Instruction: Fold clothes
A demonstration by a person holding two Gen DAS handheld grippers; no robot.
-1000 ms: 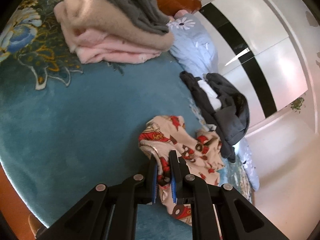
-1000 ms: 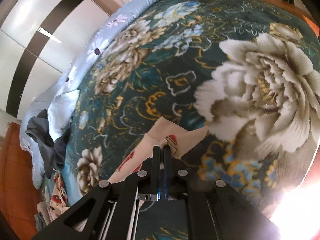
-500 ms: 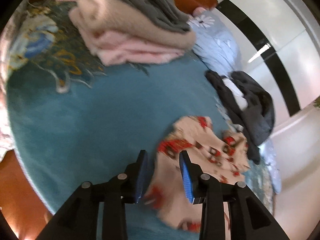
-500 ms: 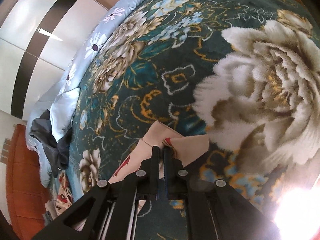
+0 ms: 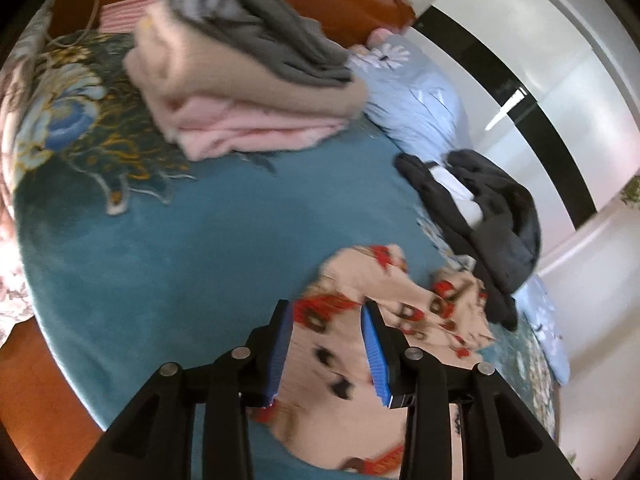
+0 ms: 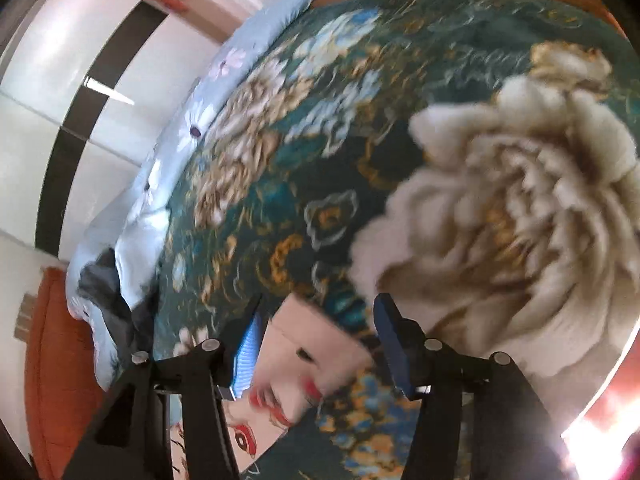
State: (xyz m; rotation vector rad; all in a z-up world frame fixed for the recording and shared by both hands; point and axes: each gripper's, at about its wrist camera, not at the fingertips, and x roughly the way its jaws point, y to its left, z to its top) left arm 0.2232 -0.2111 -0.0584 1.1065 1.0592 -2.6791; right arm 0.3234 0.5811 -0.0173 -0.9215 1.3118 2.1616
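Note:
A cream garment with red and black prints (image 5: 360, 344) lies spread on the teal bed cover (image 5: 168, 248). My left gripper (image 5: 325, 312) hangs open just above the garment's near part, blue pads apart, nothing held. In the right wrist view a corner of the same cream garment (image 6: 304, 352) lies flat on the flowered blanket (image 6: 500, 208). My right gripper (image 6: 318, 302) is open over that corner, with its fingers on either side of it and apart from it.
A folded stack of pink, beige and grey clothes (image 5: 248, 80) sits at the far side of the bed. A dark heap of clothes (image 5: 488, 216) lies to the right, by a pale blue quilt (image 5: 420, 92). White wardrobe doors (image 5: 560, 80) stand beyond.
Both grippers let go of the cream garment: the left opened first, then the right. The garment dropped flat on the bed and both grippers drew back a little.

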